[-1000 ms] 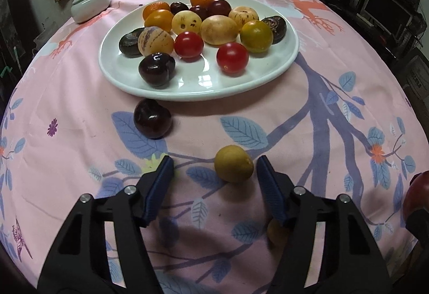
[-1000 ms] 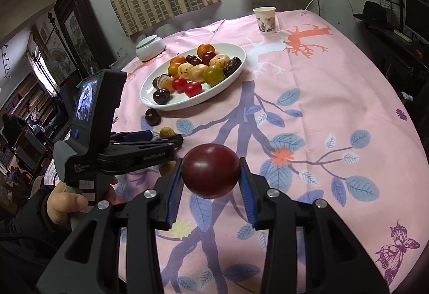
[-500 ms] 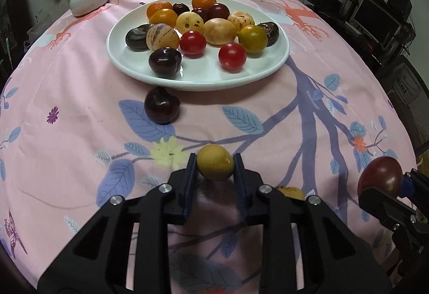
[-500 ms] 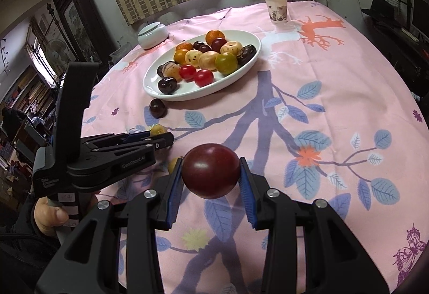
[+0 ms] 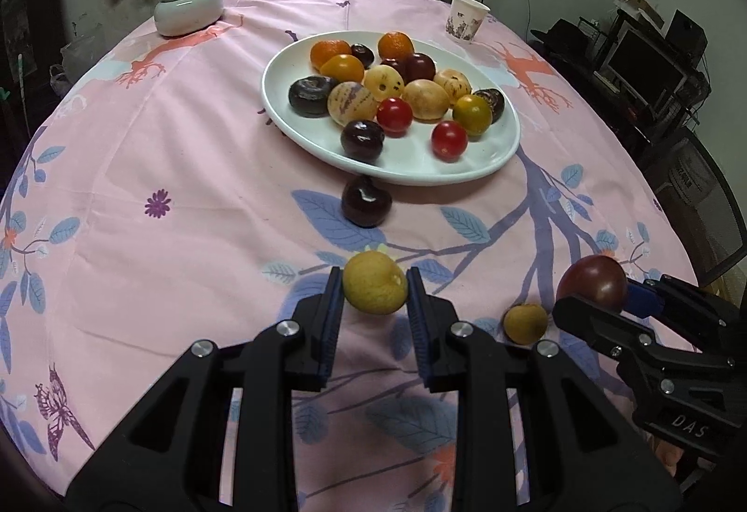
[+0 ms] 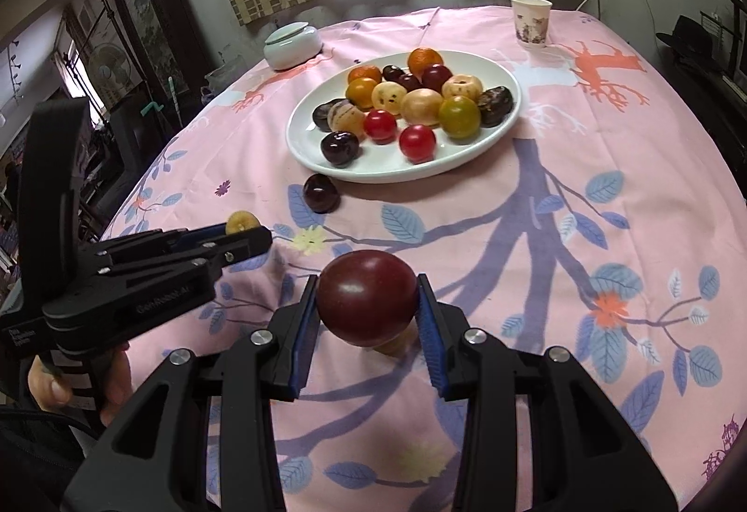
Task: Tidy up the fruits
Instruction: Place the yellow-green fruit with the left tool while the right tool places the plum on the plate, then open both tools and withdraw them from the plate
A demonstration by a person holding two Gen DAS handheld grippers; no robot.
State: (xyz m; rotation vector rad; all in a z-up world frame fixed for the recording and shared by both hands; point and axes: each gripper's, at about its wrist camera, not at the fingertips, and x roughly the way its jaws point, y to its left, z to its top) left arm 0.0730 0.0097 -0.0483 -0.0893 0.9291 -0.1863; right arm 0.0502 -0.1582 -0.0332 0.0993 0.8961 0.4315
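Yellow fruit (image 5: pixel 375 289) clamped in left claw (image 5: pixel 375 302), above the pink worktop (image 5: pixel 186 232); dark red fruit (image 6: pixel 367 304) clamped in right claw (image 6: pixel 369 316); white plate (image 5: pixel 506 148) of fruit well beyond

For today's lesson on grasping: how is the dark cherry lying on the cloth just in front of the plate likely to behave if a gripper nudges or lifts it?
The dark cherry looks round, so a nudge would probably roll it, perhaps against the white plate rim. Its glossy skin suggests it may slip between flat pads. It seems small, likely light but easily bruised.
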